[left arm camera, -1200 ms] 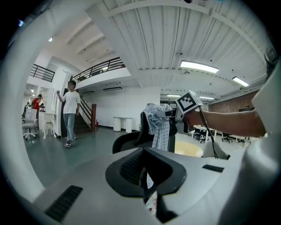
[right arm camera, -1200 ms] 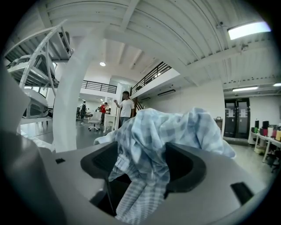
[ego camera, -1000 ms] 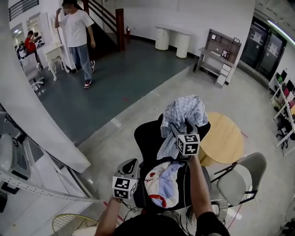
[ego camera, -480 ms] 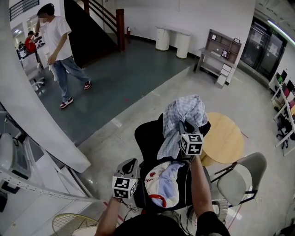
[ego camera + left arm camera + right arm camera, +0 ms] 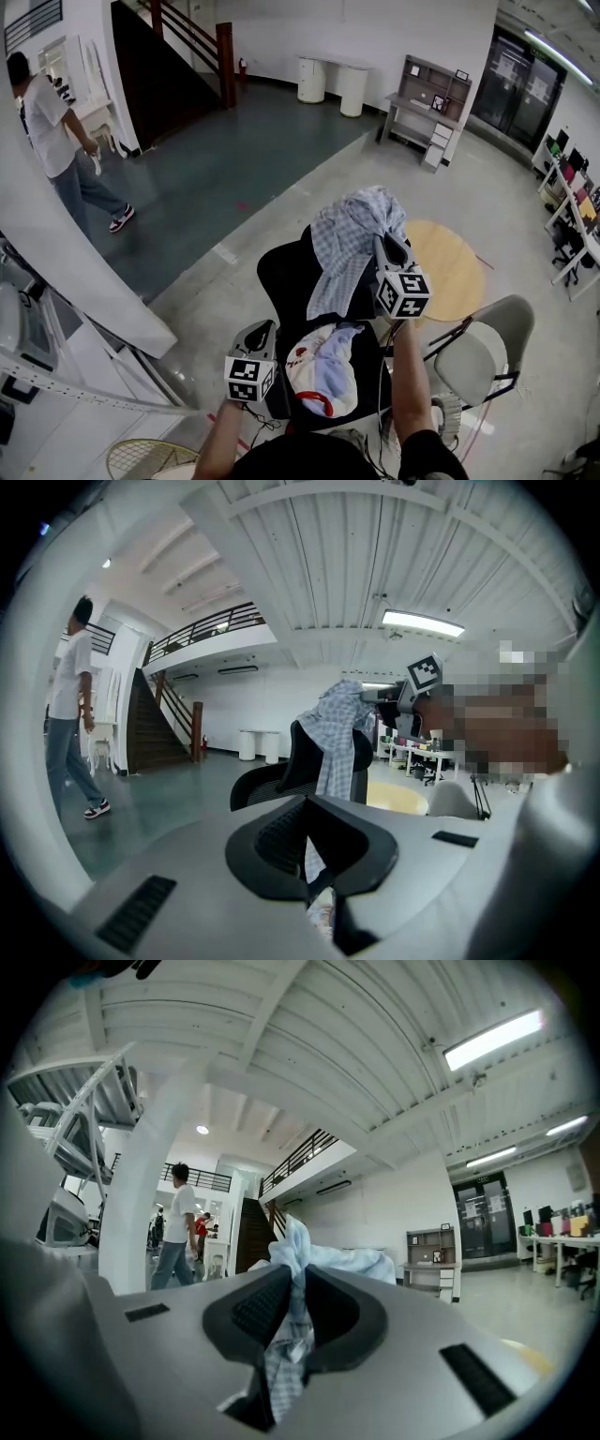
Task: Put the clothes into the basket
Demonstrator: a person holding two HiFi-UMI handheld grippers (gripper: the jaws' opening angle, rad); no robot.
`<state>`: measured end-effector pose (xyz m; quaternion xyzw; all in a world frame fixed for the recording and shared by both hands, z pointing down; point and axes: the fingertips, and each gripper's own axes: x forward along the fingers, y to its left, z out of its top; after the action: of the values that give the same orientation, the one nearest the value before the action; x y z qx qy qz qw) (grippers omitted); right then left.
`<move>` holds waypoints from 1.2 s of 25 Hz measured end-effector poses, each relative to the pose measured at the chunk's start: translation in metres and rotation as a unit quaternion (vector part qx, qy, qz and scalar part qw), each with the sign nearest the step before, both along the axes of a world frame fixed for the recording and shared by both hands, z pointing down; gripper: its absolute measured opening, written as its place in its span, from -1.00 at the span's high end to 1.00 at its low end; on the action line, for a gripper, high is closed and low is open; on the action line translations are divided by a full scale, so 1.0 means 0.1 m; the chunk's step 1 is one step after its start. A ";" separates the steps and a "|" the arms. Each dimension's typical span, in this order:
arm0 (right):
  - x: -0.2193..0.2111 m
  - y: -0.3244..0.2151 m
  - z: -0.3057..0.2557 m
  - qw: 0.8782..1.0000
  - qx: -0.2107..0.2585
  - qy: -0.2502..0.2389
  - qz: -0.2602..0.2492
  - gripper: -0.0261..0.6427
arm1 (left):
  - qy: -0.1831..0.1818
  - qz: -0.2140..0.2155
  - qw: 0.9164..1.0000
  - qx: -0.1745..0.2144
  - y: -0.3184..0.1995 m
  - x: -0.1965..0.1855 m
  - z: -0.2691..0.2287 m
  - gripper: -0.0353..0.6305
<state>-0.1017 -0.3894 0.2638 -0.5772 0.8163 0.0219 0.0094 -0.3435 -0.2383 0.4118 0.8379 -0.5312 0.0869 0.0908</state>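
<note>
Polished concrete floor point(image 5: 234, 281) spreads wide around a black office chair point(image 5: 281, 272), with a staircase and a walking person point(image 5: 52, 122) well off at the far left.

A checked shirt point(image 5: 352, 234) hangs over the chair's backrest. The right hand-held gripper point(image 5: 291, 1288) has just been closing its jaws, and a bunched fold of that shirt is now pinched between them. The grip sits high on the cloth near the top of the backrest, likely so the shirt can be lifted up and off rather than dragged across it. Most of the shirt drapes down the back toward the seat.

A second, white and pale blue garment point(image 5: 328, 370) lies crumpled on the seat, untouched. The left hand-held gripper point(image 5: 307, 803) waits just beside the seat's left edge with its jaws together and nothing clamped, seemingly kept out of the way.

The basket point(image 5: 141, 452) shows only as a wire rim at the bottom left, near the person's left side and well apart from the shirt.

Room is open above the chair. To the right, a round wooden tabletop point(image 5: 455, 272) and a grey chair point(image 5: 483, 352) stand close, so the leftward path past the backrest looks freer. The trailing hem could snag on the backrest edge.
</note>
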 end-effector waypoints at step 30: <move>1.76 2.29 -0.70 0.991 0.099 0.002 0.094 0.73 | 0.007 0.147 0.989 0.010 0.42 1.84 -0.30 0.88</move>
<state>0.0745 -0.1603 0.1937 -0.6472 0.7525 0.1048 0.0625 -0.1593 -0.1960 0.3819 0.9085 -0.4020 0.0884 0.0725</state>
